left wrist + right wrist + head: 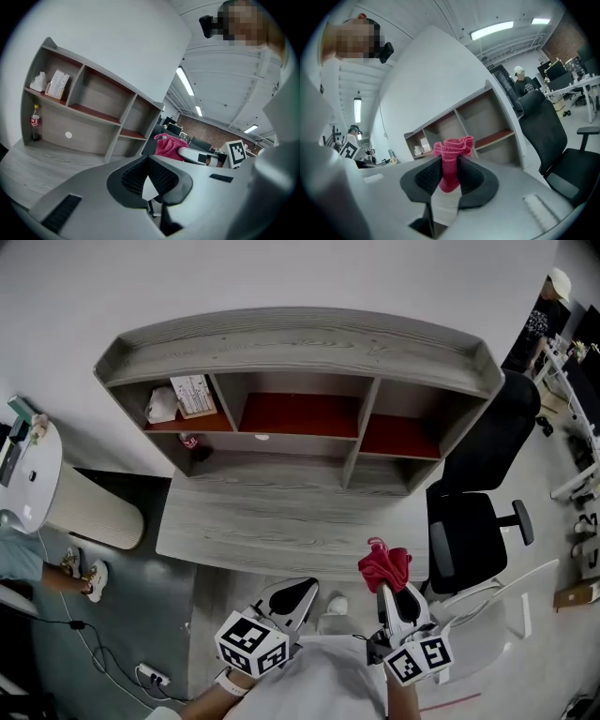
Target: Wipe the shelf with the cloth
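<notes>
A grey wooden shelf unit (300,338) with red boards stands at the back of the desk (262,526); it also shows in the left gripper view (93,114) and the right gripper view (487,117). My right gripper (389,590) (450,161) is held over the desk's front right edge, shut on a pink cloth (384,565) (452,146) that bunches up above the jaws. My left gripper (298,590) (147,157) hovers beside it, below the desk's front edge, shut with nothing in it. The cloth (168,145) shows to its right.
The shelf's left compartments hold a white crumpled item (161,406), a white card (194,395) and a cola bottle (190,442) (35,123). A black office chair (478,521) stands right of the desk. A seated person (23,554) is at far left, another person (544,315) at far right.
</notes>
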Motion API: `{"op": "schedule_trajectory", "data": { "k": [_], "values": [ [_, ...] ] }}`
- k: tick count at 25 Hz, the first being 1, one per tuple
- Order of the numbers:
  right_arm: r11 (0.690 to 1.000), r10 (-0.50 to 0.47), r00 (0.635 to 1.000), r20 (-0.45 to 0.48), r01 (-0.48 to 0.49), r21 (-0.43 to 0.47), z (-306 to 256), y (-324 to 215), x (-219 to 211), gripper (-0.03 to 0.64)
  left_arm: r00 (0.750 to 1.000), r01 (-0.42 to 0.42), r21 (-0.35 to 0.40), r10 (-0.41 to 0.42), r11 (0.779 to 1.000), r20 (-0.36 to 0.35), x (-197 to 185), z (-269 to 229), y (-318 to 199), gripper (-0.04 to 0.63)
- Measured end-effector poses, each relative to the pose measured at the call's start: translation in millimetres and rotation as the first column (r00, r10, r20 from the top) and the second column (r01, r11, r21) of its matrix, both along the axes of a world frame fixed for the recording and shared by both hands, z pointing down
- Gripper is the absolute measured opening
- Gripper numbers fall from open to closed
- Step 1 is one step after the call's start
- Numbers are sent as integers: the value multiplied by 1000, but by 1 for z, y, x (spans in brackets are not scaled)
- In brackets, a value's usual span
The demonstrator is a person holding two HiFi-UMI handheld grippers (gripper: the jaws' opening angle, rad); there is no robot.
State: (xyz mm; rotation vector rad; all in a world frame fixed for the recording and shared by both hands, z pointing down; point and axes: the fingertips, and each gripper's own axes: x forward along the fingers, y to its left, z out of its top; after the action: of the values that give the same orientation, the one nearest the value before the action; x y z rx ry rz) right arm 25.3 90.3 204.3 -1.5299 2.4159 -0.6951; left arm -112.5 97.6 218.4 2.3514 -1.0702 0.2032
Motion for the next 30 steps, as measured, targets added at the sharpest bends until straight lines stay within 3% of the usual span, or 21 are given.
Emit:
{"op": "schedule_trajectory", "data": {
  "k": [8,14,20,30],
  "values": [
    [999,-41,999,13,41,-2,11,-60,65,93,998,56,-17,-56,998,23,64,11,-47,6],
    [994,-104,994,-12,104,-17,26,-90,82,94,991,123,-13,-122,992,51,69,14,-75,6],
    [991,-134,989,-59,133,-20,43,-107,77,94,990,124,-21,-123,992,69,74,22,-89,6],
    [980,-182,943,-278,197,26,87,-158,62,94,987,121,-1,-120,993,109,75,59,-125,6]
  ]
}}
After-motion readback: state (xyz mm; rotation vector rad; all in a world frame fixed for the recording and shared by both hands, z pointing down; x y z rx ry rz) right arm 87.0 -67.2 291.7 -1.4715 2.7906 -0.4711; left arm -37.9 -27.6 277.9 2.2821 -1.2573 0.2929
